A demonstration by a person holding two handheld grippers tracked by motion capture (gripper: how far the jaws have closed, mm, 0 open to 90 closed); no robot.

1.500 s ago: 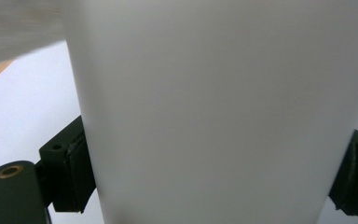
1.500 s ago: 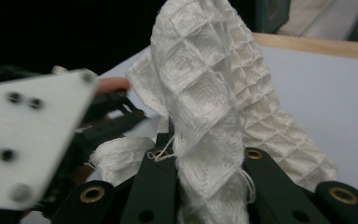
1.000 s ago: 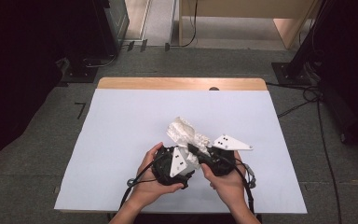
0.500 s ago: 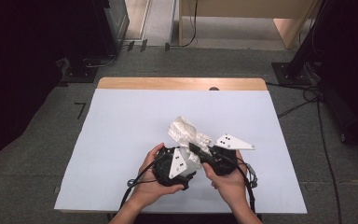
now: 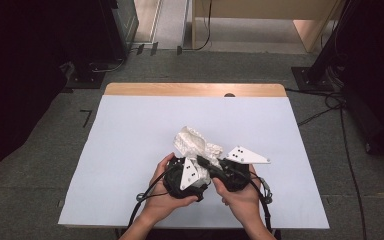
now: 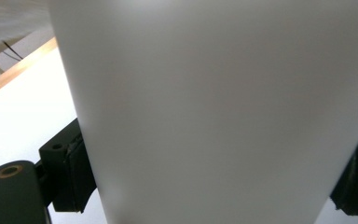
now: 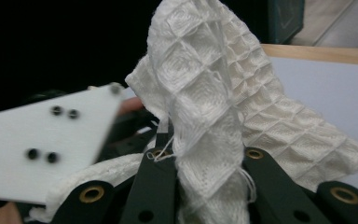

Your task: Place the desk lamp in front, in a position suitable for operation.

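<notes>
You have both grippers close together near the front edge of the table (image 5: 130, 150), a little right of its middle, with a crumpled white waffle-weave cloth (image 5: 196, 143) bunched between and just beyond them.

Your right gripper (image 5: 206, 163) is clamped on the cloth. In the right gripper view its two black jaws rise from the bottom with a fold of the quilted fabric (image 7: 214, 116) pinched tight between them; the jaws stand narrow, closed on the cloth, and the rest of the fabric stands up above them and spills off to the right over the pale tabletop. The grey three-cornered plate of the other gripper sits blurred at the left of that view, right beside the cloth.

Your left gripper (image 5: 187, 176) lies just beside the right one, the two almost touching, your hands cupped around each body. In the left gripper view a broad, blurred pale surface (image 6: 214, 112) sits very close to the camera between the two black pads (image 6: 77, 175), which stand wide apart at either side of it. I cannot tell whether those pads press on it or what that pale thing is.

The table's wooden far edge (image 5: 195, 89) runs bare beyond the white sheet.
</notes>
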